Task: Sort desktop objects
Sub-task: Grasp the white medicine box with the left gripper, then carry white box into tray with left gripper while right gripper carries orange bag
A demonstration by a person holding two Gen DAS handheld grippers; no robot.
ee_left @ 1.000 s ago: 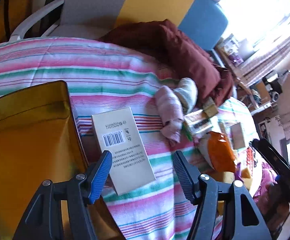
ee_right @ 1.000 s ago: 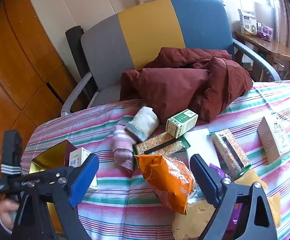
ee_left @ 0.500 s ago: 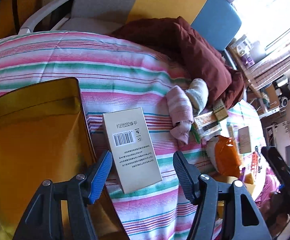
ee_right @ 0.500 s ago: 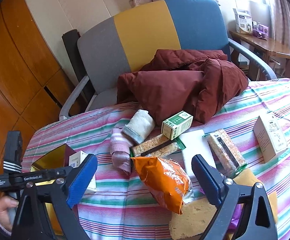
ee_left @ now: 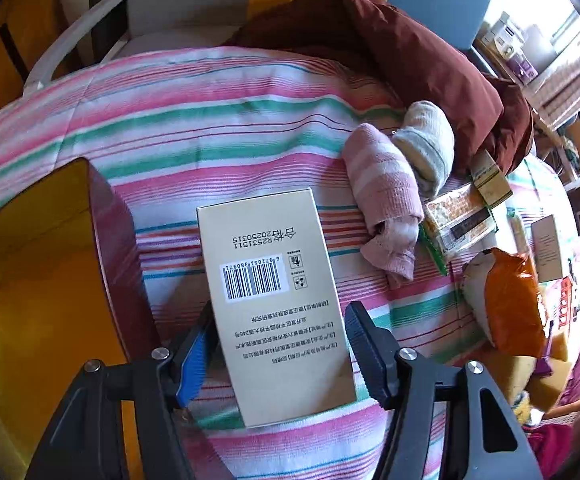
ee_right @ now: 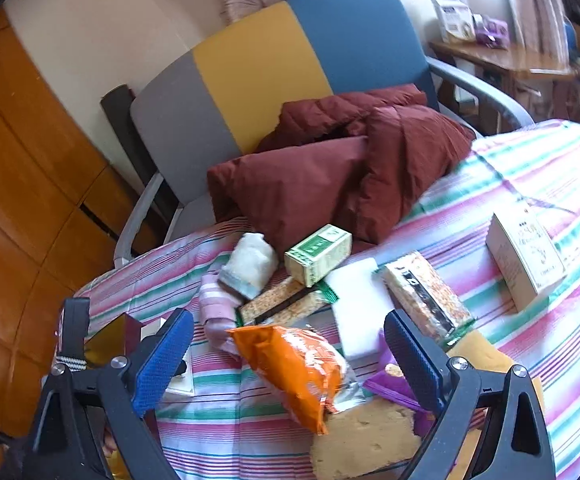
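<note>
A beige box [ee_left: 274,300] with a barcode lies flat on the striped cloth, beside an open golden container [ee_left: 30,280]. My left gripper [ee_left: 278,316] points down over the box, one finger at each long edge. Its jaws are closing, with a thin gap still showing at the right pad. My right gripper [ee_right: 286,316] stands wide open above an orange snack bag [ee_right: 297,368] and holds nothing. In the right wrist view the left gripper's black body [ee_right: 74,340] hangs over the golden container [ee_right: 106,336].
A pink rolled sock [ee_left: 385,200], a pale sock [ee_left: 429,148], a green box [ee_right: 317,252], cracker packets [ee_right: 425,300], a white block [ee_right: 361,308], a tan sponge [ee_right: 365,436] and a white carton [ee_right: 525,260] crowd the cloth. A maroon jacket [ee_right: 329,176] spills from the chair behind.
My left gripper has dropped towards the beige box, which now sits between its fingers, and the jaws have narrowed. The right gripper has drifted a little sideways, still open.
</note>
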